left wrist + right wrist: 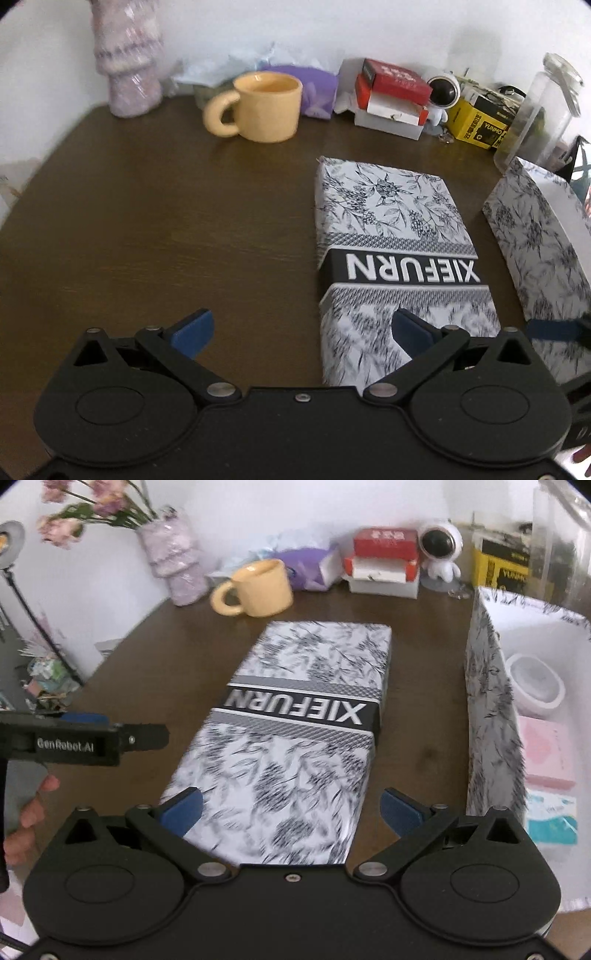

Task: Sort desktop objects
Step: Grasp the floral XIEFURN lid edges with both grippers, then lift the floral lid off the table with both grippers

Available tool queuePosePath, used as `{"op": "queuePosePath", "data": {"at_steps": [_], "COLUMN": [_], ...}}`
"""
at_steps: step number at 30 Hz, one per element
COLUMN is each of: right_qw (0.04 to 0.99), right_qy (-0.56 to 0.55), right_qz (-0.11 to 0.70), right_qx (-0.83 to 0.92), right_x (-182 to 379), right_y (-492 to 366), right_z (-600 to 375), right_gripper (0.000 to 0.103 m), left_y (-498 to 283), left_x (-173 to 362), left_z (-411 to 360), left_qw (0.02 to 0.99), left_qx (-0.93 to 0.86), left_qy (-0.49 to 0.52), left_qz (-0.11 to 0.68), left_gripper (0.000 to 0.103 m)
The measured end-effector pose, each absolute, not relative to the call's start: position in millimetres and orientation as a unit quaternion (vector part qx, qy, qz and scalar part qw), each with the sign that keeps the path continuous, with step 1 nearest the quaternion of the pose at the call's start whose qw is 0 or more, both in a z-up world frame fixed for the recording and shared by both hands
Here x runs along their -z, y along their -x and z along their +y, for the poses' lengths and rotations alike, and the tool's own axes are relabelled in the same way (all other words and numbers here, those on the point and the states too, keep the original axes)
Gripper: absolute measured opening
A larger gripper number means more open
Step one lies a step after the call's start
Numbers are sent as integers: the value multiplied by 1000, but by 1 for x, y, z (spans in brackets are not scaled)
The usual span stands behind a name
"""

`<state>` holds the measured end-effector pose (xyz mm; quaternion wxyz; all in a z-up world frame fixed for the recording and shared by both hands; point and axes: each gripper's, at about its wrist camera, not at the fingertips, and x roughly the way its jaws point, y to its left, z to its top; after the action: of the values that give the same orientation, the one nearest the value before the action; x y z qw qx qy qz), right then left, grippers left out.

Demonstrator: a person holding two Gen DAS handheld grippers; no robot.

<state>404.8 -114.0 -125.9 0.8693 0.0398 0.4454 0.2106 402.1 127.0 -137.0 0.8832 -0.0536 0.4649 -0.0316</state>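
Box lid (295, 738), floral print, "XIEFURN" band: flat on the desk (417, 686) beside the open box (491, 709); likely light, stiff card, smooth; best taken across its long edges. Right gripper (291, 808) jaws apart, straddling its near end; left gripper (303, 332) likewise apart, empty.

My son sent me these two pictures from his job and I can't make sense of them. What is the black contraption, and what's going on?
No robot here: a person holds a two-finger gripper in each hand, each with a camera looking along its blue fingers. One picture is from the left gripper, the other from the right gripper. Both are open and hold nothing. On the brown table lie a patterned lid, a yellow mug and clutter along the wall. At the right stands an open box with small items inside.
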Motion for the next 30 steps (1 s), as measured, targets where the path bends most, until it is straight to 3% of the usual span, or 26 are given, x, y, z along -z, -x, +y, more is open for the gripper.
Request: {"op": "queuePosePath", "data": {"at_steps": [14, 30], "right_qw": [848, 858], "right_qy": [-68, -95], "right_qz": [480, 453], "right_qx": [-215, -224], "right_x": [171, 176], "right_y": [-452, -461], "right_z": [-118, -115], "right_gripper": [103, 103], "left_y": [-456, -453], "left_x": [184, 176], "left_z": [105, 83], "left_qw": [847, 851], "left_qx": [96, 70], "left_qy": [127, 106], "left_qz": [507, 509], "left_gripper": [103, 103]}}
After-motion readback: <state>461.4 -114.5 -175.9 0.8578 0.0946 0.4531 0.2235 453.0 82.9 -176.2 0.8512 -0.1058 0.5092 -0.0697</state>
